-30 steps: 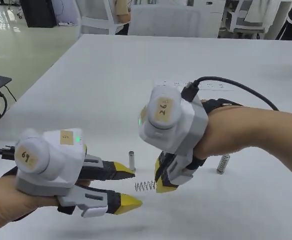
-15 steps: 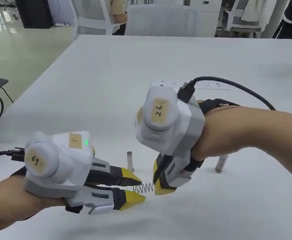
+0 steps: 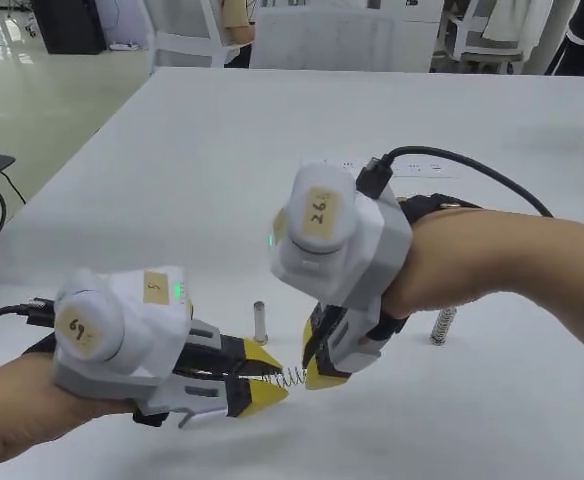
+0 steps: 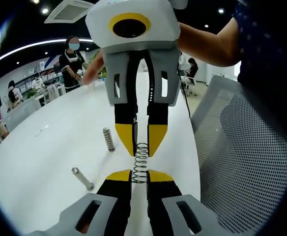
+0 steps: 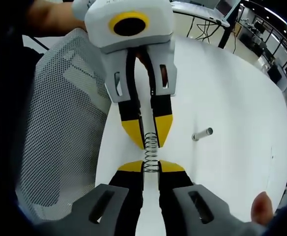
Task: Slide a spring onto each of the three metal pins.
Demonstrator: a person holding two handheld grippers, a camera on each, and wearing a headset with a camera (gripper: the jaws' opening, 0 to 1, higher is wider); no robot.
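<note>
A small coil spring [image 3: 290,376] [image 4: 141,162] [image 5: 151,152] is held level just above the white table, between both grippers. My left gripper [image 3: 264,381] [image 4: 139,176] is shut on its left end. My right gripper [image 3: 316,372] [image 5: 151,167] is shut on its right end, tips pointing down. A bare metal pin [image 3: 260,322] [image 4: 82,178] [image 5: 202,133] stands upright just behind the spring. Another pin wearing a spring [image 3: 444,326] [image 4: 107,139] stands to the right, behind my right forearm.
The white table [image 3: 192,190] runs far back, with its left edge dropping to the floor. A black cable [image 3: 472,170] arcs from the right gripper over a white power strip [image 3: 412,170]. A mesh chair [image 4: 242,147] stands at the near side.
The left gripper moved right to the spring's free end and its jaws went from wide open to shut on it. The right gripper kept holding the spring, barely moving.
</note>
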